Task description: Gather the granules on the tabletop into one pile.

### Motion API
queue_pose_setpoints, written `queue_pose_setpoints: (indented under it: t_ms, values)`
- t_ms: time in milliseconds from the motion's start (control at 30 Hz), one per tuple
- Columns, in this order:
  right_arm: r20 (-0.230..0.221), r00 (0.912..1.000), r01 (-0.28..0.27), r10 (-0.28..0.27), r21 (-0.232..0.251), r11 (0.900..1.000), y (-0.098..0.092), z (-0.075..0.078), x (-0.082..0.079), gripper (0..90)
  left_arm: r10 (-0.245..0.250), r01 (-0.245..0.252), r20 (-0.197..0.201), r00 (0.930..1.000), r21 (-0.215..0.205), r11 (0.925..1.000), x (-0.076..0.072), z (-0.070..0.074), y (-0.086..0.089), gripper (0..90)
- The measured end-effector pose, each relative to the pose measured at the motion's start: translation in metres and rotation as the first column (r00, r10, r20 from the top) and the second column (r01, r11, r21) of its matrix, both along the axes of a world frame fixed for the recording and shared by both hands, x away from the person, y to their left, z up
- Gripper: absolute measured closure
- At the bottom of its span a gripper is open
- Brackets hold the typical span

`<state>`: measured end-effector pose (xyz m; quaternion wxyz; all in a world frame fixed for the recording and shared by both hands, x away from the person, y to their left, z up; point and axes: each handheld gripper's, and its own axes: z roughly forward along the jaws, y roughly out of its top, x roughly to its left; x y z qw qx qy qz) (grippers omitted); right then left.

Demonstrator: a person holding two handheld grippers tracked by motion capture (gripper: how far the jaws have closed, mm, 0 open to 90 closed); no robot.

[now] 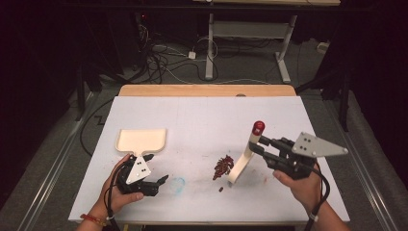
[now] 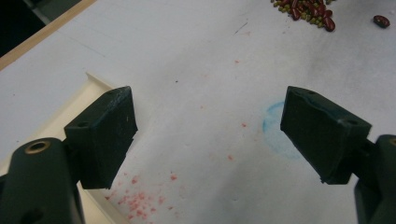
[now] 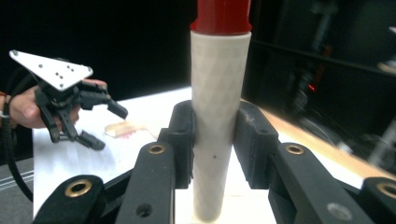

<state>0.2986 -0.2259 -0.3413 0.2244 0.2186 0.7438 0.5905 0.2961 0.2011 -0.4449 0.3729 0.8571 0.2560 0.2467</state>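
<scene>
White tabletop (image 1: 202,120): right gripper (image 1: 262,144) clamps upright brush handle (image 1: 246,151), red cap up; left gripper (image 1: 156,180) wide.

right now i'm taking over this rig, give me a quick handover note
Right gripper: shut on the handle of the cream brush, red cap up, head resting on the table just right of the bean pile.
Left gripper: open, holding nothing, just in front of the dustpan's handle.
Dustpan: flat on the table's left half, no beans in it, apart from the pile.
Beans: gathered mid-table, one stray nearer the person.
Done: brush picked up, beans heaped.
Left: probably grip the dustpan, bring it to the pile, sweep the beans in.
</scene>
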Motion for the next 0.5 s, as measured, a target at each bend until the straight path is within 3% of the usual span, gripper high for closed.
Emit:
queue_pose_setpoints:
  t_ms: [67, 100, 133, 200, 333, 500]
  values:
    - [-0.034, 0.9989, 0.033, -0.033, -0.02, 0.999, 0.002, -0.009, -0.013, 69.7, -0.003, 0.003, 0.0, 1.0, 0.004, 1.0, 0.0, 0.0, -0.001, 17.5]
    - [-0.088, 0.995, 0.045, -0.047, -0.028, 0.999, 0.007, -0.019, -0.021, 69.6, -0.003, 0.003, 0.001, 1.0, 0.005, 1.0, 0.0, 0.001, -0.002, 17.5]
    - [-0.088, 0.995, 0.045, -0.047, -0.028, 0.999, 0.007, -0.019, -0.021, 69.6, -0.005, 0.005, 0.002, 1.0, 0.008, 1.0, 0.001, 0.001, -0.003, 17.5]
    - [-0.131, 0.9891, 0.064, -0.067, -0.033, 0.997, 0.016, -0.025, -0.029, 69.7, -0.007, 0.007, 0.003, 1.0, 0.009, 0.9999, 0.002, 0.001, -0.005, 17.5]
    - [-0.113, 0.9851, 0.123, -0.129, -0.056, 0.991, 0.035, -0.032, -0.04, 69.6, -0.013, 0.013, 0.007, 0.9999, 0.009, 0.9999, 0.002, 0.0, -0.006, 17.5]
    - [-0.082, 0.9786, 0.182, -0.189, -0.076, 0.98, 0.052, -0.032, -0.037, 69.7, -0.014, 0.014, 0.003, 0.9999, 0.007, 0.9999, 0.003, 0.0, -0.005, 17.5]
